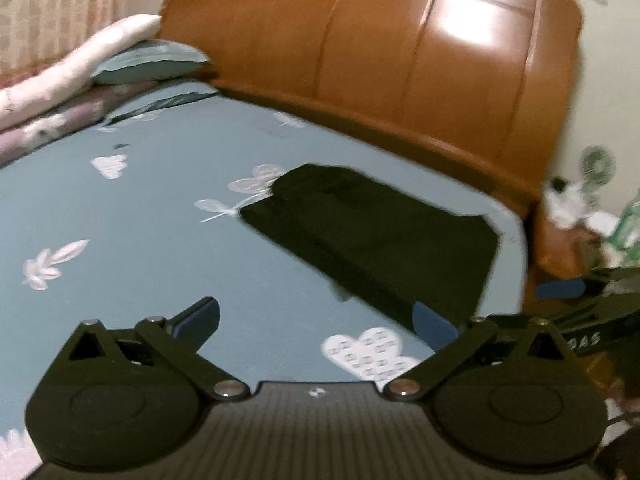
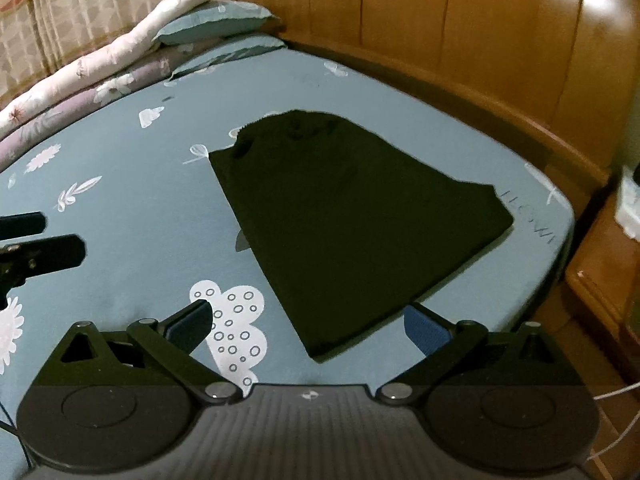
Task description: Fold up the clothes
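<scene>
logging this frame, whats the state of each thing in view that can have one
black garment: folded into a flat packet, lying on the bed sheet, not held
left gripper: jaws wide open, nothing between them, short of the garment
right gripper: jaws wide open, empty, near the garment's corner
pillow: lying by the headboard
rolled quilt: along the bed's far edge

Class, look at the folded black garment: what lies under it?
The black garment lies on the blue patterned bedsheet. Printed motifs run under its edges; whatever else it covers is hidden.
</scene>
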The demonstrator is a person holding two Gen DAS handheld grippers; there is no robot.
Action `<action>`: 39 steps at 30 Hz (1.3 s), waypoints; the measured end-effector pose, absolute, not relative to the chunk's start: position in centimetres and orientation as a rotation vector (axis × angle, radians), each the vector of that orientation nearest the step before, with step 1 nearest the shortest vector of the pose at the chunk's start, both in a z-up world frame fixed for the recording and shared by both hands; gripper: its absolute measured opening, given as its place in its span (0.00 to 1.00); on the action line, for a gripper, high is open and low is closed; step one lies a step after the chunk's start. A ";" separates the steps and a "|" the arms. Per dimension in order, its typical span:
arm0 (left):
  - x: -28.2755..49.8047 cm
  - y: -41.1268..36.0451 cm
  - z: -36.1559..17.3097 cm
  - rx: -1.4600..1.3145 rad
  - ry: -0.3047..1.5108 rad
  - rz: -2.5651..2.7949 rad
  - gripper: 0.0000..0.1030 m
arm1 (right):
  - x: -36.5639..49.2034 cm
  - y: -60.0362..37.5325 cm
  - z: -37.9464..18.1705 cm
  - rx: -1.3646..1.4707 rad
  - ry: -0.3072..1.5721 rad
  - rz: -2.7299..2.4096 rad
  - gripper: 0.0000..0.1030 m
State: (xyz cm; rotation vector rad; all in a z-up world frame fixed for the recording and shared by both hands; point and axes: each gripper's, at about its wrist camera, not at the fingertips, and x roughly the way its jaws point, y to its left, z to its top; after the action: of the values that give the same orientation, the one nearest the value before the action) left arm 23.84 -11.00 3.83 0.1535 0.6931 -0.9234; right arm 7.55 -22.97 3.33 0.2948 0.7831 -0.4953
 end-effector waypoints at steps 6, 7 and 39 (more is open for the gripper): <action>24.2 -12.4 3.2 0.140 0.799 -0.977 0.99 | 6.1 -22.3 4.2 0.318 0.766 -0.566 1.00; 24.2 -12.8 3.1 0.157 0.813 -0.979 0.99 | 5.8 -22.2 4.3 0.324 0.765 -0.583 1.00; 24.4 -17.3 3.2 0.300 0.933 -0.948 0.99 | 6.3 -24.2 3.2 0.352 0.783 -0.656 1.00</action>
State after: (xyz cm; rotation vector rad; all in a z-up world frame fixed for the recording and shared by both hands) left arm 24.38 -17.35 3.16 0.2996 0.9328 -0.9477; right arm 6.35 -24.20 3.17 0.3519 0.7834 -0.6556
